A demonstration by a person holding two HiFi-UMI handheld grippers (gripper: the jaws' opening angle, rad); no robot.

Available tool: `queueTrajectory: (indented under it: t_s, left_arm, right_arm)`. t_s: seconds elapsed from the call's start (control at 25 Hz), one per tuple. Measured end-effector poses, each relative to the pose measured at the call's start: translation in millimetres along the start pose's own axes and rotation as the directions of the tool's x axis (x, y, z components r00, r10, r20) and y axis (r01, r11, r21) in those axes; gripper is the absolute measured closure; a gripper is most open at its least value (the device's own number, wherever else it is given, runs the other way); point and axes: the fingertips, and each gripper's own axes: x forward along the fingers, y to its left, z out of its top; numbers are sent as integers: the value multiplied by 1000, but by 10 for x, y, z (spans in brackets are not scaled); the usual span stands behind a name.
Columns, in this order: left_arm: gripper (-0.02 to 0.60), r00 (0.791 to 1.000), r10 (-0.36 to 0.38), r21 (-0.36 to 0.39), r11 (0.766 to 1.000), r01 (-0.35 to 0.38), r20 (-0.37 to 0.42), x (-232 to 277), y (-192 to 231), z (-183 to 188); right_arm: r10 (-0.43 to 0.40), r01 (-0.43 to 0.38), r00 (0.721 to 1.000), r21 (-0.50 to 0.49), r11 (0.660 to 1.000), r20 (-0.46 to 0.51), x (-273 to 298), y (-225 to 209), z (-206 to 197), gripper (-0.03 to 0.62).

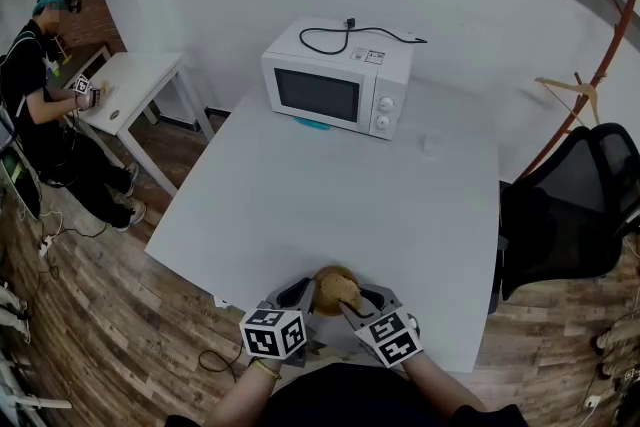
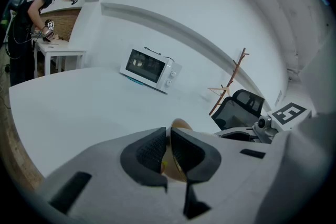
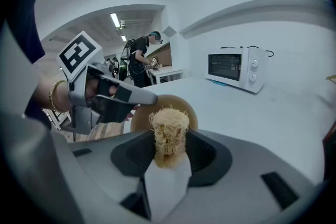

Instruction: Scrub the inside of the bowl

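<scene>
Bowl (image 1: 336,287) is at the near edge of the counter (image 1: 330,185), right in front of the person, tipped so its inside faces the right gripper (image 1: 352,307). Can't tell whether its base rests on the counter or hangs just off it. Left gripper (image 1: 300,297) has its fingers (image 2: 149,152) nearly together, pinching the bowl's rim, with the thin wall sandwiched between the pads. The right gripper's fingers clamp a fibrous tan scrubber (image 3: 169,126). Its free end pokes out past the tips, lined up on the bowl's cavity — contact not confirmable from these views. My read: scrubbing is at or just short of first contact, and nothing shows how much is done. To do it well, hold the left pinch firm and the wrist steady, since a rim-only grip will likely let the bowl pivot under side load. Work small circles from the bottom up to the rim at moderate pressure — the scrubber looks soft and would probably fold if jammed in. Mind the counter edge, the bowl is close to it. Microwave (image 1: 335,85) at the back, chair (image 1: 570,205) to the right and another person (image 1: 40,65) off to the left are all well apart.
</scene>
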Motion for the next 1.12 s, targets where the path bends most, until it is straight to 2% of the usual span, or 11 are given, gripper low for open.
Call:
queueTrajectory:
  t_s: [0.4,0.68,1.12]
  left_arm:
    - [549,1000,-17,2,1000,17,-13,33,-97,-78]
    - [549,999,-38,12,999,38,-11,61,-188,-63]
    - [549,1000,-29,32,999,29,6,90,-202,10]
  right_arm:
    - [-47,46,998,22,999,37,-59,-125,60,428]
    - [4,-4,999,-4,1000,54,-45,-7,105,428]
    - [58,-56,997,-60,997,42,-83,143,51,428]
